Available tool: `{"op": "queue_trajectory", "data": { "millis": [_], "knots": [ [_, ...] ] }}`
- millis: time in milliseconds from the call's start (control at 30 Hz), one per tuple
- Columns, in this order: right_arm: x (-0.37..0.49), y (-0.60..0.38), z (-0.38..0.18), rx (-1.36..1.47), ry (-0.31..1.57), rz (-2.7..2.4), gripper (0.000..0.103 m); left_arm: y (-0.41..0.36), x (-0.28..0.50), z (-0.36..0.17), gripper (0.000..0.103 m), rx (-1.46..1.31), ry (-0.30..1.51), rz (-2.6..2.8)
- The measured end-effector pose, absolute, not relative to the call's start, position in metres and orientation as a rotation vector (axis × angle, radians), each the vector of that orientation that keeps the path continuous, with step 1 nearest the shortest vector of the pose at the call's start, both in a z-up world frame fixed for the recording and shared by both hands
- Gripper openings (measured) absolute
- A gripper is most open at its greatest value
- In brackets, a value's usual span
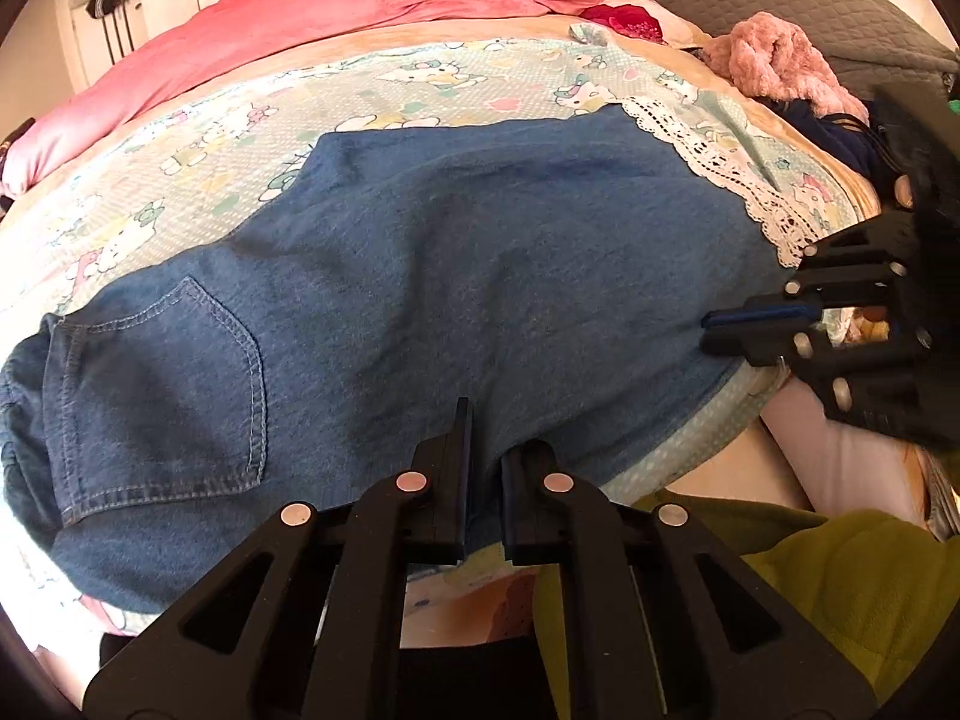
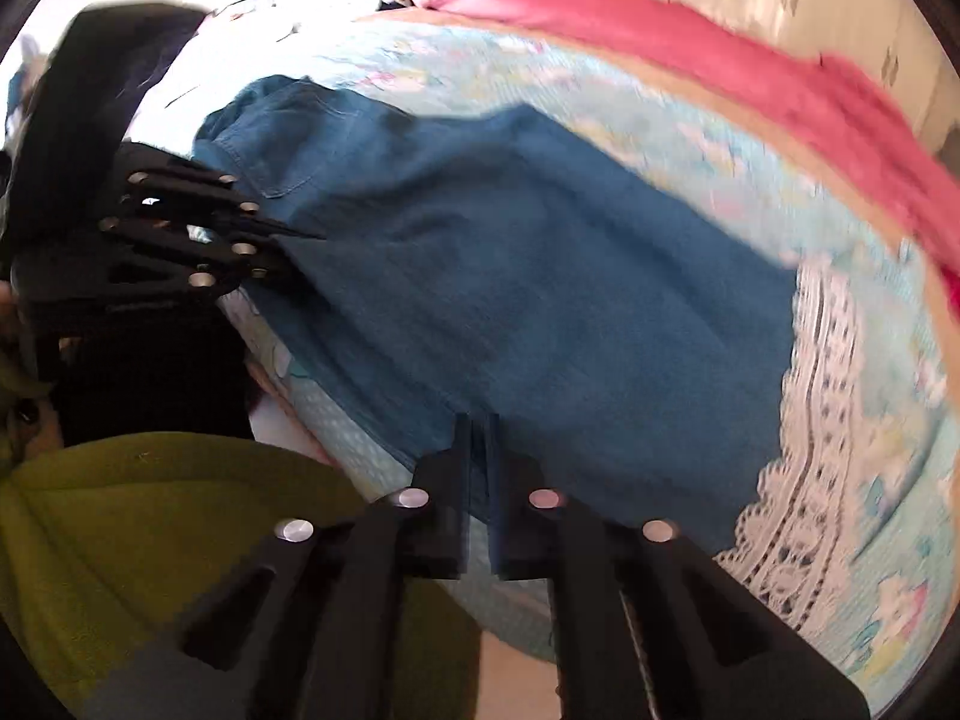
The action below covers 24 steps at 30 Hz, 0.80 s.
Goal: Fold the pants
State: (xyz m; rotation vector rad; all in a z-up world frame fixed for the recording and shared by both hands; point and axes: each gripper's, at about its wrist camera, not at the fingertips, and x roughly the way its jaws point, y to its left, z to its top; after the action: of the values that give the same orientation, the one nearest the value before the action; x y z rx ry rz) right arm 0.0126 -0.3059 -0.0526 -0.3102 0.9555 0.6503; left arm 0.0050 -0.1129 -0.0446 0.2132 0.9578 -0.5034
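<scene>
Blue denim pants (image 1: 450, 270) (image 2: 540, 270) lie flat across the bed, folded leg over leg, with the back pocket (image 1: 162, 390) at the left end. My left gripper (image 1: 486, 426) is shut on the pants' near edge, with denim pinched between its pads. It also shows at the left of the right wrist view, as the left gripper (image 2: 300, 246) by the pocket end. My right gripper (image 2: 478, 426) is shut on the same near edge further along toward the leg end. In the left wrist view the right gripper (image 1: 711, 327) sits at the pants' right edge.
The pants rest on a cartoon-print sheet (image 1: 240, 138) with a white lace trim (image 1: 720, 180) (image 2: 810, 420). A pink duvet (image 1: 360, 6) (image 2: 720, 60) lies behind. A fluffy pink garment (image 1: 774, 60) and dark clothes sit at the far right. A person's green clothing (image 1: 840, 570) (image 2: 150, 540) is beside the bed.
</scene>
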Motion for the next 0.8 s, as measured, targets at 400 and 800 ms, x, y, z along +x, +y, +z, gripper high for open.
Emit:
{"op": "queue_trajectory", "data": {
  "millis": [400, 800],
  "knots": [
    [-0.005, -0.321, -0.046, -0.312, 0.953, 0.678, 0.0, -0.096, -0.002, -0.05, 0.003, 0.182, 0.984, -0.51],
    [-0.022, -0.29, -0.038, -0.586, 0.757, 0.694, 0.033, -0.094, -0.002, -0.046, 0.004, 0.167, 0.981, -0.485]
  ]
}}
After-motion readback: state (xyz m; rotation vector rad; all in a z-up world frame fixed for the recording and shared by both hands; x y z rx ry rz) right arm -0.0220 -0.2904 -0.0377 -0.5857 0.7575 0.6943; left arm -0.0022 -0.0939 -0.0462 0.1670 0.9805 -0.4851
